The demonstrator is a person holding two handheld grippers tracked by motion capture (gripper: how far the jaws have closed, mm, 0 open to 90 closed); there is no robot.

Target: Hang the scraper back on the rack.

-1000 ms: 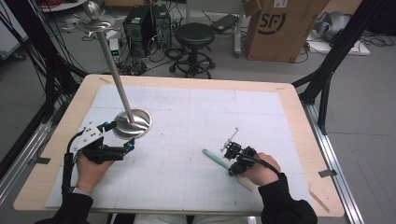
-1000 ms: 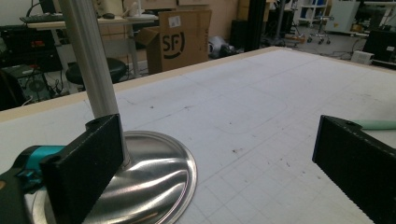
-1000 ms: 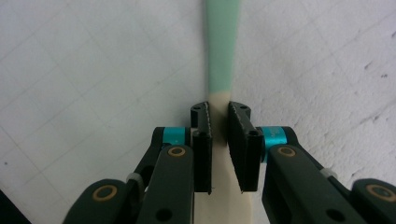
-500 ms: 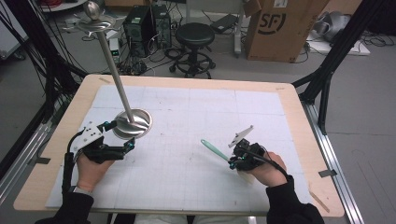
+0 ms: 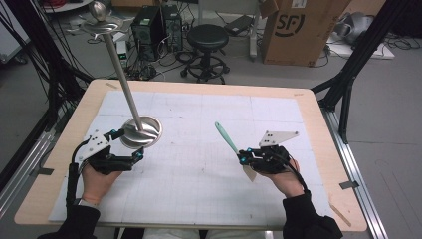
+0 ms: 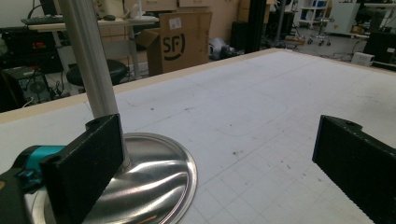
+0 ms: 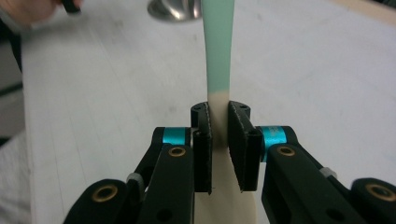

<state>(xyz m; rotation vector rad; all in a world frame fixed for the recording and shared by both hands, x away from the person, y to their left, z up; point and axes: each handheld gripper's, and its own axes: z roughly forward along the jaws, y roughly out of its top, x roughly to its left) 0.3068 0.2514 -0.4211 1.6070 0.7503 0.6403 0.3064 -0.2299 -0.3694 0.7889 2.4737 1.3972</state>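
Observation:
A spatula (image 5: 226,137) with a mint-green handle and a cream blade is held off the white mat, handle pointing up and to the far left. My right gripper (image 5: 242,158) is shut on it where handle meets blade; the right gripper view shows both pads pressing the spatula (image 7: 218,51) at the gripper (image 7: 219,140). A metal stand with a round dished base (image 5: 142,131) and a tall tilted pole (image 5: 119,74) is at the left. My left gripper (image 5: 128,145) rests open at the base's near edge. One jaw overlaps the base (image 6: 154,172) and the other stands far off.
A gridded white mat (image 5: 199,189) covers the wooden table (image 5: 318,124). Beyond the far edge stand a black stool (image 5: 207,37), a cardboard box (image 5: 298,27) and a computer case (image 5: 149,25). Black frame legs flank the table on both sides.
My right gripper has risen and shifted right with the spatula, whose handle has tilted up off the mat. The left gripper and the stand have not moved.

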